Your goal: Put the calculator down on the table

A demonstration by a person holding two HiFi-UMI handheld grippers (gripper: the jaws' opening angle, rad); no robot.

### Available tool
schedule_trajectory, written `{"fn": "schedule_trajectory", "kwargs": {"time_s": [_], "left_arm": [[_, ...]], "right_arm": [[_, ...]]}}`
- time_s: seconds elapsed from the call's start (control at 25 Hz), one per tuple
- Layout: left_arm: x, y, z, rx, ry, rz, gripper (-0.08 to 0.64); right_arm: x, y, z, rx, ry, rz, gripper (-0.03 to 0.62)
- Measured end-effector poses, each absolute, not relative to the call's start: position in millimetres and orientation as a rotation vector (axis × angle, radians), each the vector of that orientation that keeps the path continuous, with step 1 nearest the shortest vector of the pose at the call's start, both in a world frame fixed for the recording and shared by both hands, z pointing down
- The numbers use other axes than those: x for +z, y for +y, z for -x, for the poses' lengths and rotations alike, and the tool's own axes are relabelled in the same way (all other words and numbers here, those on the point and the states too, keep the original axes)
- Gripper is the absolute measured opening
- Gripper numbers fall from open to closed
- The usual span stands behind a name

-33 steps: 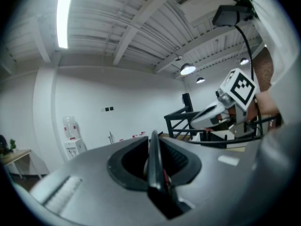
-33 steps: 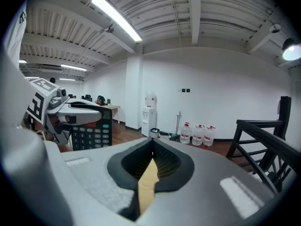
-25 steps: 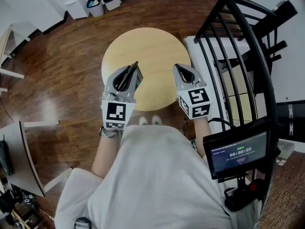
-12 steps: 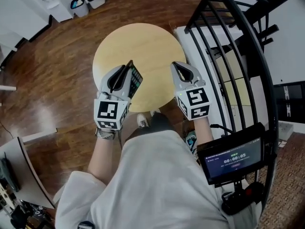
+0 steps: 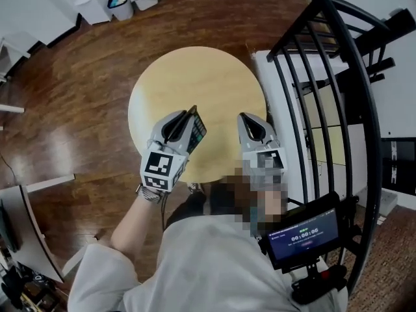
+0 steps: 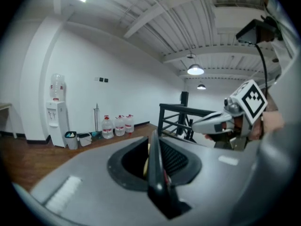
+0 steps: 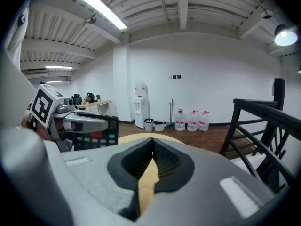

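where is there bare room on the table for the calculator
The table top is bare from the left gripper, which holds the calculator, and the right gripper out to its far rim, and between the two. Only the near edge, under them, is crowded.

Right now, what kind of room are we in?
Probably an office or lab common room: a water dispenser, spare water jugs beside it, and a round wooden table.
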State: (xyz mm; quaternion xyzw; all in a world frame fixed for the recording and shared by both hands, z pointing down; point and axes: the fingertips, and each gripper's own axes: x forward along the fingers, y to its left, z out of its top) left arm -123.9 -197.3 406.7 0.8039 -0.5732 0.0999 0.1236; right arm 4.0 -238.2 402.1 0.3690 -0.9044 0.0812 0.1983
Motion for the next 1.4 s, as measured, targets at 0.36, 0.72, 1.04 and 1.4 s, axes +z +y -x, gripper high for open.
{"fn": "schedule_trajectory", "kwargs": {"time_s": [0.36,0.72,1.04,1.4], "left_arm": [[471.4,-233.8,121.0,0.258,-1.678,-2.184,0.067],[501.7,-256.6,125.2,0.273,-1.653,-2.159,0.067],[532.9,-273.8,116.0,0.281,-1.634,-2.112,0.067],[550.1,-276.4,102.4,0.174,-1.567,-2.087,0.067]], "right_arm": [[464.0,-265.1,-12.6,0.369,-2.453,-0.953,0.002],[501.8,-269.9,6.9,0.464,-2.423,-0.880,0.002],[535.0,-289.5,-1.7,0.565,-2.394,-0.885,0.002],[573.0,-267.9,-10.0,0.737,-2.325,-0.905,0.002]]}}
